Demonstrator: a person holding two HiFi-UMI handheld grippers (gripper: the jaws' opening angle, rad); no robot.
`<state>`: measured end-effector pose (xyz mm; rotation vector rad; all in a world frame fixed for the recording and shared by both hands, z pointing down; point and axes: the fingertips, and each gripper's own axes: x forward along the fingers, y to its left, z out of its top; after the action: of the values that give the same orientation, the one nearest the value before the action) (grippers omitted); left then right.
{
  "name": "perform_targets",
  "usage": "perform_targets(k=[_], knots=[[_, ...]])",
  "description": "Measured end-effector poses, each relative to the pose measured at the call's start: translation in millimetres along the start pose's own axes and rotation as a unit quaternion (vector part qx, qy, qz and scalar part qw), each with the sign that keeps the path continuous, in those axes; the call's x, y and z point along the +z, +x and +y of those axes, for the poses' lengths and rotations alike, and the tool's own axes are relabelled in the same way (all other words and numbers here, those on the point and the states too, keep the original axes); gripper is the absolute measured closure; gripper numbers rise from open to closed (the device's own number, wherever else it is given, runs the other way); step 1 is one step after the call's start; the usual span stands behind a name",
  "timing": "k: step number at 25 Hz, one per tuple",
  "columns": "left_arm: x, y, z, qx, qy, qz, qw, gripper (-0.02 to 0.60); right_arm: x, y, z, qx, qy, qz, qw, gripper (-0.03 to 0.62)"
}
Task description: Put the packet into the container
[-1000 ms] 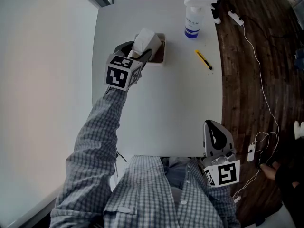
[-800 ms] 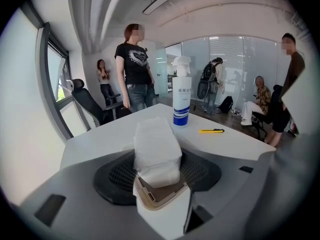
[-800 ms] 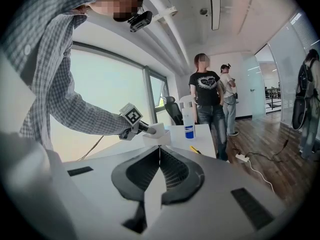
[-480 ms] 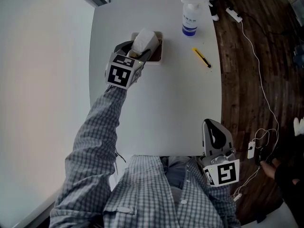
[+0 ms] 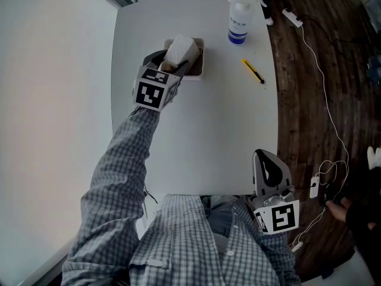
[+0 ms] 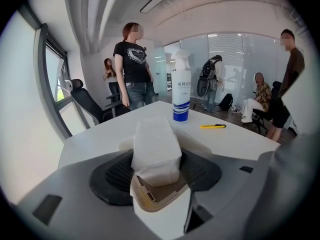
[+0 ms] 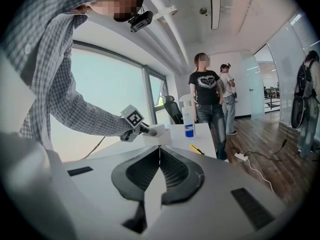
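Pinches the soft white wrapped packet (image 5: 181, 49) in the left gripper (image 5: 174, 69), upright inside the small beige open container (image 5: 200, 58) near the white table's (image 5: 208, 130) far-left corner; risks tipping out once released.

White table (image 5: 196, 130) bears container (image 5: 201, 64), spray bottle (image 5: 240, 22), yellow cutter (image 5: 253, 72).
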<state>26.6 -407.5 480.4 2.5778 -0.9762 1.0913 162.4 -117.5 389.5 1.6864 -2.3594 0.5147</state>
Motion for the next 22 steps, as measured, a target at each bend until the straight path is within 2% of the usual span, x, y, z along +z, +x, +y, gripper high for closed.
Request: perform_targets(k=[6, 13, 18, 22], knots=[[-2, 2, 2, -0.001, -0.020, -0.010, 0.9998, 0.239, -2, 1, 4, 0.001, 0.000, 0.000, 1.000, 0.581], [13, -7, -1, -0.031, -0.064, -0.048, 0.9964, 0.232, -6, -2, 7, 0.000, 0.005, 0.002, 1.000, 0.582], [23, -25, 5, -0.028, -0.075, -0.071, 0.9942, 0.232, -3, -4, 13, 0.007, -0.001, -0.001, 1.000, 0.581], [28, -41, 3, -0.041, -0.082, -0.086, 0.9921, 0.233, -1, -4, 19, 0.012, -0.007, -0.004, 1.000, 0.581]])
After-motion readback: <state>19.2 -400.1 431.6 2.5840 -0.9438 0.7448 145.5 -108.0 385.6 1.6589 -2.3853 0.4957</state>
